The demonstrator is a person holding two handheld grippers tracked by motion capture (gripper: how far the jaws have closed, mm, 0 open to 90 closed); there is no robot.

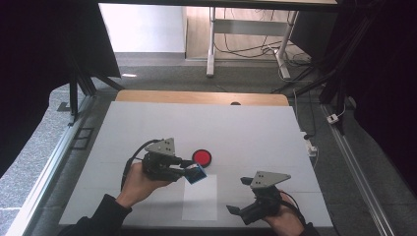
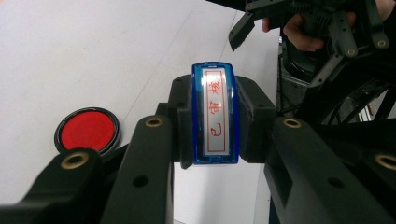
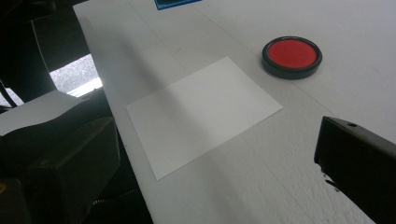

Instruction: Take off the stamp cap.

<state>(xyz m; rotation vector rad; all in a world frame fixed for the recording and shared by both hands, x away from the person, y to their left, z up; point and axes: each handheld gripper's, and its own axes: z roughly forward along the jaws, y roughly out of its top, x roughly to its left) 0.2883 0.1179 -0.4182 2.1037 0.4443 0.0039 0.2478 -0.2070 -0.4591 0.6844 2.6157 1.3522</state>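
A: Where is the blue stamp [image 2: 215, 114] found, measured from the red ink pad [image 1: 201, 157]?

B: It is clamped between the two black jaws of the left gripper [image 1: 191, 169], just beside the ink pad on its near side. In the left gripper view the stamp is seen squeezed on both flanks, its white label with red characters turned toward the camera, and the ink pad [image 2: 87, 129] lies on the table to the left of the jaws.

A: Is the stamp touching the ink pad?

B: No contact can be made out; the stamp is held a little apart from it, above the white table [image 1: 147, 128].

A: And the sheet of white paper [image 1: 200, 196]?

B: It is laid flat on the table, on the near side of the ink pad, with the stamp over its far left corner.

A: How is the right gripper [image 1: 237, 195] placed?

B: It is held near the table's front edge, well apart from the ink pad, to the right of the paper. Its jaws are spread wide and nothing is gripped. In the right gripper view the paper [image 3: 203, 112] is seen between the jaws, the ink pad [image 3: 292, 56] beyond it.
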